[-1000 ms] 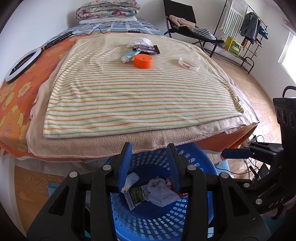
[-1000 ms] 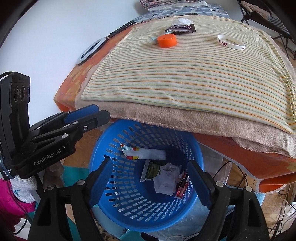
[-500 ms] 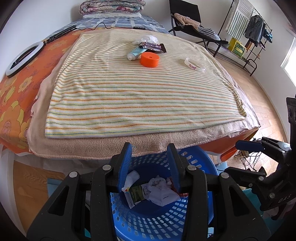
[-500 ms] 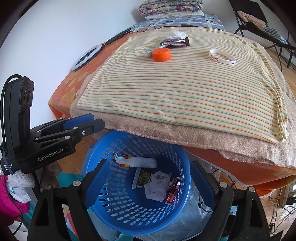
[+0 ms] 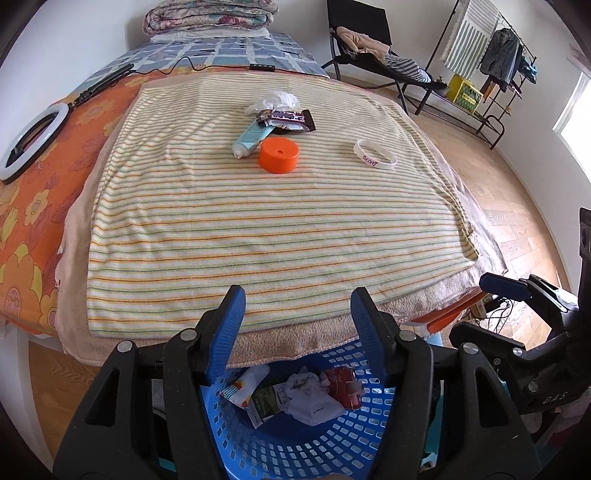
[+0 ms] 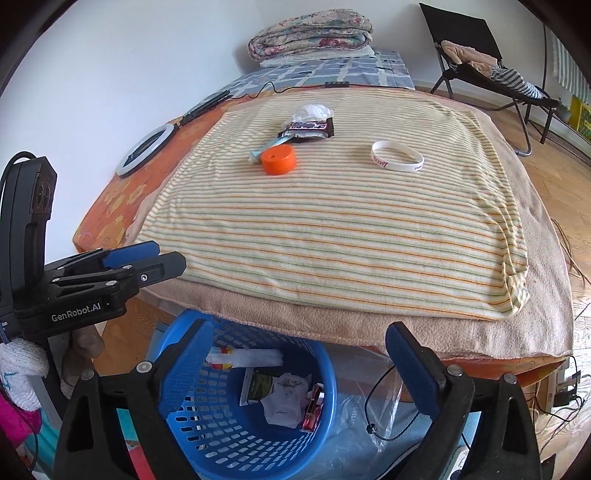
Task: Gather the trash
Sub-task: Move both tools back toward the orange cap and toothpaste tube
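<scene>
A blue plastic basket [image 5: 295,435] [image 6: 207,435] stands on the floor at the bed's near edge and holds several wrappers and a crumpled tissue [image 5: 306,397]. My left gripper [image 5: 297,321] is open and empty above it. My right gripper [image 6: 299,354] is open and empty, also above the basket. On the striped towel [image 5: 258,229] far ahead lie a crumpled white tissue [image 5: 275,100], a dark snack wrapper [image 5: 291,119], a light-blue tube [image 5: 249,138], an orange lid [image 5: 279,155] [image 6: 279,158] and a white wristband [image 5: 375,155] [image 6: 397,156].
A ring light [image 5: 27,142] lies on the orange floral sheet at left. Folded blankets [image 5: 210,16] sit at the head of the bed. A black chair [image 5: 369,44] and a clothes rack [image 5: 487,55] stand on the wooden floor at right. Cables and a plastic bag [image 6: 369,413] lie beside the basket.
Both grippers have risen and tilted up from the basket toward the bed. The left jaws have opened wider. The trash on the towel has not moved.
</scene>
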